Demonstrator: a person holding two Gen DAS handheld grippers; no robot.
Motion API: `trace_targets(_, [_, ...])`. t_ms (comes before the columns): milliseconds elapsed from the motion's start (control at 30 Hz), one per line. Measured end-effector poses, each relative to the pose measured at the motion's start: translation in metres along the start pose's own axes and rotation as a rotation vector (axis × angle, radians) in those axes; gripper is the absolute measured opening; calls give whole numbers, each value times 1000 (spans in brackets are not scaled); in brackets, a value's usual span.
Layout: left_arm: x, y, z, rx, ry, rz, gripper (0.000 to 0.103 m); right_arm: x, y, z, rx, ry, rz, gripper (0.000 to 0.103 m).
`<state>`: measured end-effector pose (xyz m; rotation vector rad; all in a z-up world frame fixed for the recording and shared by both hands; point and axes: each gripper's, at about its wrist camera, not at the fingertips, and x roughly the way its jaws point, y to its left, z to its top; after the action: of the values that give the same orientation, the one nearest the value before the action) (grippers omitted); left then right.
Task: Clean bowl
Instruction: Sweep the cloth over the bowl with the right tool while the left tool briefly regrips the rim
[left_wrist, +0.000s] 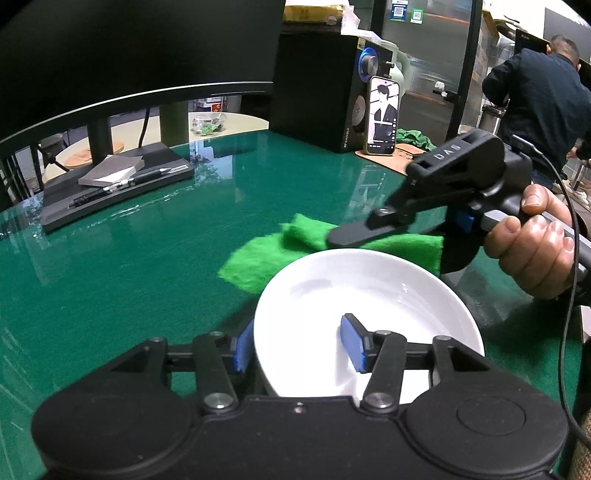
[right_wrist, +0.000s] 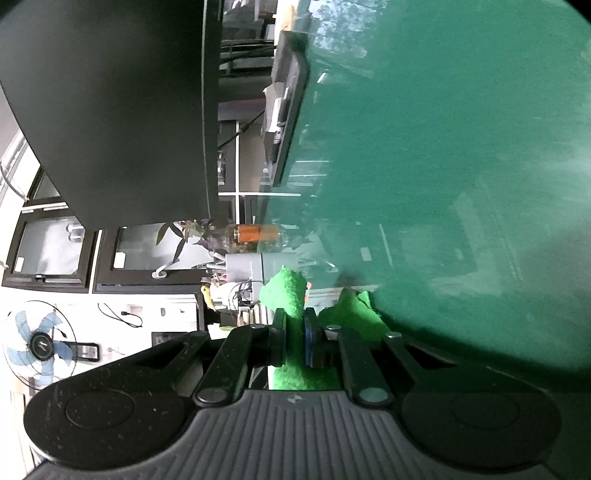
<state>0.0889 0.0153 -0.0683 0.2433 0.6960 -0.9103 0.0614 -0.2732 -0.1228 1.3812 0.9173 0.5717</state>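
A white bowl (left_wrist: 369, 291) sits on the green table close in front of my left gripper (left_wrist: 297, 345). That gripper is open and straddles the bowl's near-left rim: one blue pad (left_wrist: 242, 349) lies outside the wall, the other pad (left_wrist: 354, 343) inside, with a wide gap between them. A bright green cloth (left_wrist: 258, 258) lies just behind the bowl. My right gripper (left_wrist: 332, 240), held by a hand (left_wrist: 535, 251), is turned on its side and shut on the cloth. In the right wrist view the green cloth (right_wrist: 288, 291) is pinched between the right gripper (right_wrist: 293, 332) pads.
A monitor stand base (left_wrist: 110, 188) with a notepad and pen sits far left under a large dark monitor (left_wrist: 129, 48). A speaker (left_wrist: 317, 88) and a propped phone (left_wrist: 383, 114) stand at the back. A person in dark clothes (left_wrist: 535, 96) stands far right.
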Motion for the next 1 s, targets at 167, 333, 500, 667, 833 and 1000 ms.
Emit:
trace_targets(167, [2, -2, 1, -5, -1, 6, 55, 19, 10, 5, -30, 5, -7, 11])
trace_targets(333, [-14, -11, -1, -5, -7, 164, 76, 19, 28, 7, -119, -8, -2, 11])
trace_targets(500, [-30, -21, -6, -15, -35, 228, 51, 13, 40, 11, -200, -52, -32, 11])
trace_targets(667, [-26, -24, -5, 25, -4, 243, 15, 9, 35, 8, -221, -74, -75, 10])
trace_targets(833, [-21, -9, 2, 107, 3, 151, 15, 5, 28, 6, -187, -57, -65, 10])
trace_targets(1000, [-11, -1, 6, 148, 42, 81, 27, 9, 17, 2, -114, -9, -47, 10])
